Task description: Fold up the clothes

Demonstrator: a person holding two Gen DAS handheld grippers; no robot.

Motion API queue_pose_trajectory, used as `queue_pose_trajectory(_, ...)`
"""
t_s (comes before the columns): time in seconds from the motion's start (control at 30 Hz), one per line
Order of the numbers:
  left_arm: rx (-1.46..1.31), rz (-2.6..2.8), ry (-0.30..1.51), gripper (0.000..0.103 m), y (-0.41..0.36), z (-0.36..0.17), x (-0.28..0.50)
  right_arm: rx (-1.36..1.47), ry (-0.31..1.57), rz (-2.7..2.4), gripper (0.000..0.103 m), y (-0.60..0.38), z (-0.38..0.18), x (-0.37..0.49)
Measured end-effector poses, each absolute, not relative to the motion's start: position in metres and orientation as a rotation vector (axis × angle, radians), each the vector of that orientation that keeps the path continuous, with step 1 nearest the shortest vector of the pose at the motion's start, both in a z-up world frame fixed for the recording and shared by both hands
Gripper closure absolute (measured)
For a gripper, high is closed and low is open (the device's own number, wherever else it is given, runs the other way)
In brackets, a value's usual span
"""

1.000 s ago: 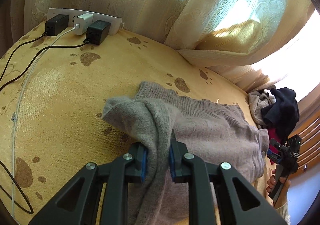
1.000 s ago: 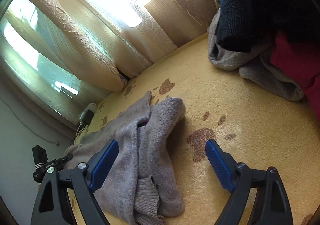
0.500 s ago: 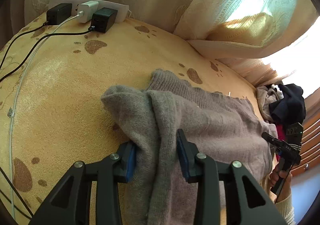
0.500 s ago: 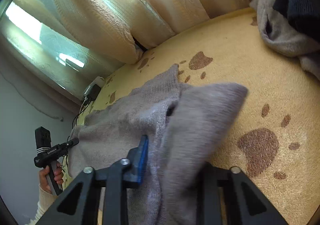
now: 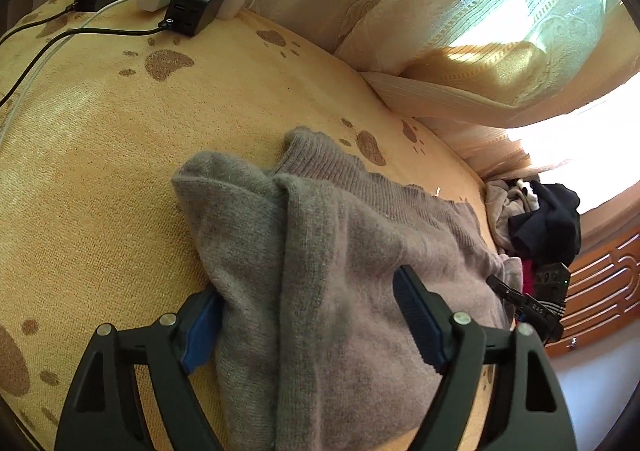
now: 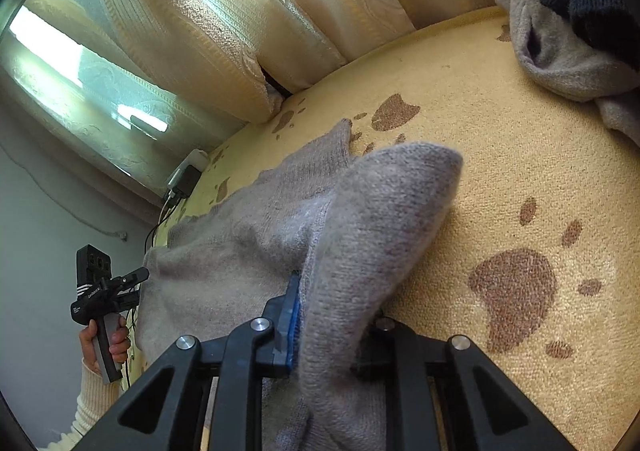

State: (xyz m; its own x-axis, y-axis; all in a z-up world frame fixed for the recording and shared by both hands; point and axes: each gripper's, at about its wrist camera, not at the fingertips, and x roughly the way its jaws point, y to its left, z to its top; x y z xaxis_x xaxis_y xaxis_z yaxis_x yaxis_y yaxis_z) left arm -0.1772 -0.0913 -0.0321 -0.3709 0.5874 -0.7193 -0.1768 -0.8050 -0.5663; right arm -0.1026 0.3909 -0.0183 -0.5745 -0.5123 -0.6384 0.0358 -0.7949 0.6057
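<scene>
On the yellow paw-print bedspread (image 5: 100, 179), one grey knitted sweater (image 5: 320, 259), partly folded, lay spread between my two hands. My left gripper (image 5: 308, 327): jaws were opening, wide apart, the folded sleeve between them but no longer pinched; a second earlier it had been clamped tight on that fold. My right gripper (image 6: 332, 325): jaws were closing, pressed on the sweater's other end, which stood lifted off the bedspread; earlier it had gaped empty above the cloth. One fold laid, I judged, the next begun. Unfolded clothes pile (image 6: 572, 23) waited beyond
</scene>
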Motion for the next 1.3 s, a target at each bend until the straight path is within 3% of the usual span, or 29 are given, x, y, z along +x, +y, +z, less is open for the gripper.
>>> queue_pose_trajectory(0.63, -1.521, 2.011, -0.553, 0.019, -0.093, -0.031, -0.184, 1.228, -0.800, -2.395, 0.083, 0.392, -0.017, -0.099)
queue_pose_trajectory(0.8, -1.523, 1.979, -0.410, 0.013, -0.063, -0.027, -0.185, 1.229, -0.813, -2.382, 0.083, 0.393, -0.018, -0.100)
queue_pose_trajectory(0.93, -1.467, 1.872, -0.637, 0.000, -0.083, -0.037, -0.191, 1.227, -0.838, -2.356, 0.081, 0.395, -0.019, -0.100)
queue_pose_trajectory(1.03, -1.421, 1.802, -0.754, 0.000, -0.096, -0.042, -0.195, 1.227, -0.844, -2.342, 0.079, 0.395, -0.019, -0.101)
queue_pose_trajectory(1.3, -1.416, 1.932, -0.353, 0.000, -0.059, -0.025, -0.182, 1.231, -0.817, -2.354, 0.079, 0.394, -0.018, -0.100)
